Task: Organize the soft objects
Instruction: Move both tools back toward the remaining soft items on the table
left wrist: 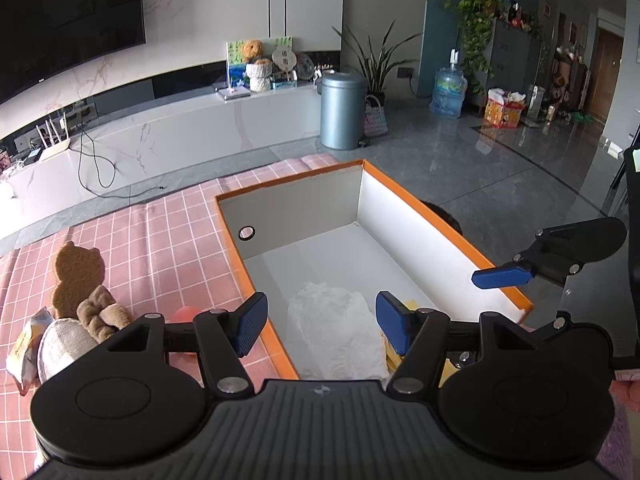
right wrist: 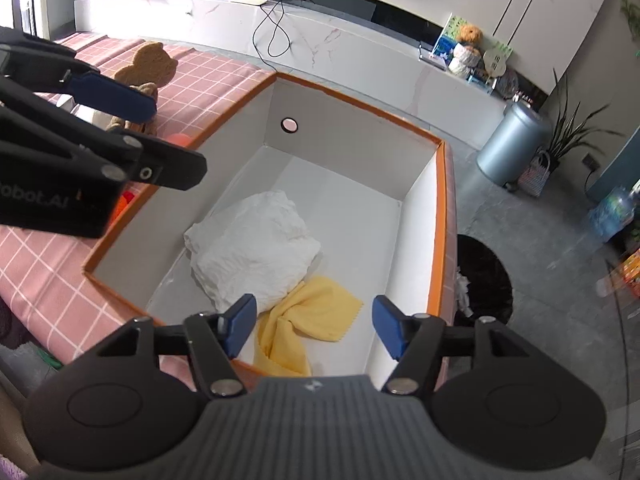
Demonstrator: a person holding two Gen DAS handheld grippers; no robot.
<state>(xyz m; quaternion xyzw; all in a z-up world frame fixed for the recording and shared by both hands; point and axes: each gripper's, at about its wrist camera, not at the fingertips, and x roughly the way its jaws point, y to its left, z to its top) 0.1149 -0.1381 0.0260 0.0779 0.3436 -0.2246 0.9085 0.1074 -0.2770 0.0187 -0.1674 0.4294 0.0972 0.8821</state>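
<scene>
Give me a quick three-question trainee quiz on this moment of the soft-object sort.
1. True or false: the yellow cloth lies inside the orange-rimmed box.
2. Which is the white bundle touching? A) the yellow cloth B) the brown bear-shaped pad C) the grey bin
3. Fill in: both the left gripper and the right gripper have their fingers ____ and hold nothing.

Key: 1 true; 2 A; 3 open.

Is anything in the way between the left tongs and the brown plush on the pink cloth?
Nothing visible blocks it. The left tongs hang open over the box's orange edge; the brown plush lies to their left on the cloth, beside a bear-shaped sponge.
</scene>
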